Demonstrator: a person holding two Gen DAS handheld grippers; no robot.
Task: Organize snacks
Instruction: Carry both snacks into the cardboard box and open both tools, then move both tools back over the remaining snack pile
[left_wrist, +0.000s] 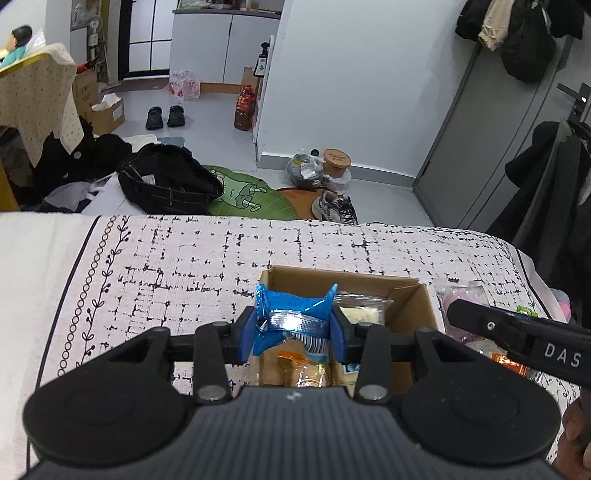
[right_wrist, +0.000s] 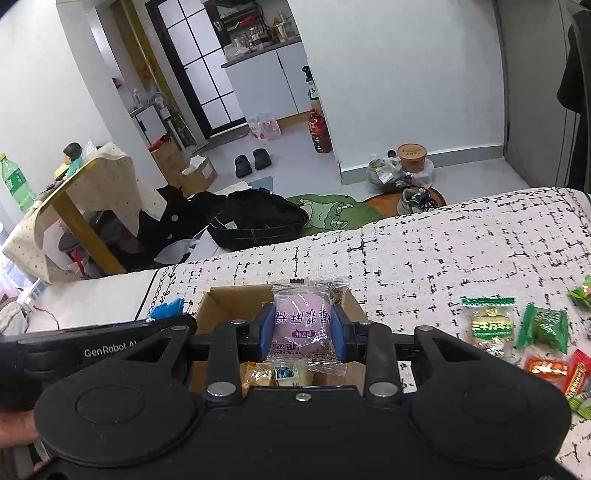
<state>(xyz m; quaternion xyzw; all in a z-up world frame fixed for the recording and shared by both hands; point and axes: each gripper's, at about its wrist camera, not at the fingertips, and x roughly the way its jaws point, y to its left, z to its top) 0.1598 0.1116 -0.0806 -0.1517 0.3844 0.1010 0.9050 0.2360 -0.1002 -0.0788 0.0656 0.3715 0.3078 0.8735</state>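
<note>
An open cardboard box (left_wrist: 413, 299) stands on the patterned tablecloth; it also shows in the right wrist view (right_wrist: 221, 299). My left gripper (left_wrist: 293, 325) is shut on a blue snack packet (left_wrist: 291, 304) and holds it above the box. My right gripper (right_wrist: 303, 325) is shut on a clear-wrapped pink snack (right_wrist: 301, 319) and holds it above the same box. Wrapped snacks (left_wrist: 303, 369) lie inside the box. The right gripper's body (left_wrist: 517, 332) shows at the right of the left wrist view.
Loose snacks lie on the cloth right of the box: a yellow-green packet (right_wrist: 489, 325), green packets (right_wrist: 546, 326) and red packets (right_wrist: 554, 369). The table's far edge (left_wrist: 258, 218) runs behind the box; beyond it the floor holds bags and shoes.
</note>
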